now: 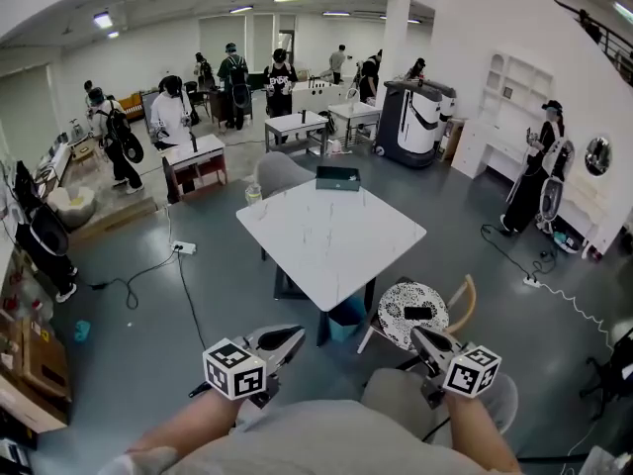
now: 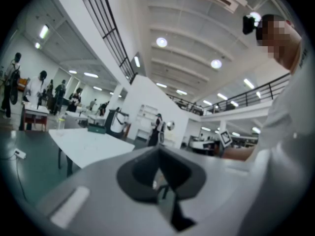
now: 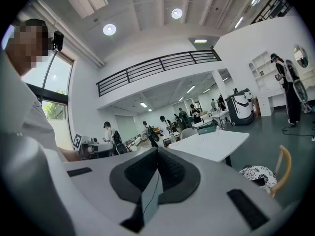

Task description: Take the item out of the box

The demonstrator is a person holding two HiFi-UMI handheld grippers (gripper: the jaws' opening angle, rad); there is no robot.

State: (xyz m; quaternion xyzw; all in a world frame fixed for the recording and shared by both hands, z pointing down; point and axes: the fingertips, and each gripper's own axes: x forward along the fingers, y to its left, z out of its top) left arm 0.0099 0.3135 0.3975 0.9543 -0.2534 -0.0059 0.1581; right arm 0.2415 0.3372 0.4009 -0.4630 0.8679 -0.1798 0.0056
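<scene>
Open workshop floor; white table ahead. Dark box sits at its far edge, contents not visible. Left gripper and right gripper: all jaws closed, empty, well short of table. Step: approach. Next: reach box with the 2 grippers.

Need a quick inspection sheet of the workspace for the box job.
Surface: white table, mostly bare.
Job's things: dark box at the table's far edge; item not seen.
Clutter: small pale container at the far left corner; blue bin under the table; patterned chair beside it.
Grippers: left gripper and right gripper both shut, empty, short of the table.
Cables: power strip with cable on the floor left; another cable right.
Surroundings: people at other tables.
</scene>
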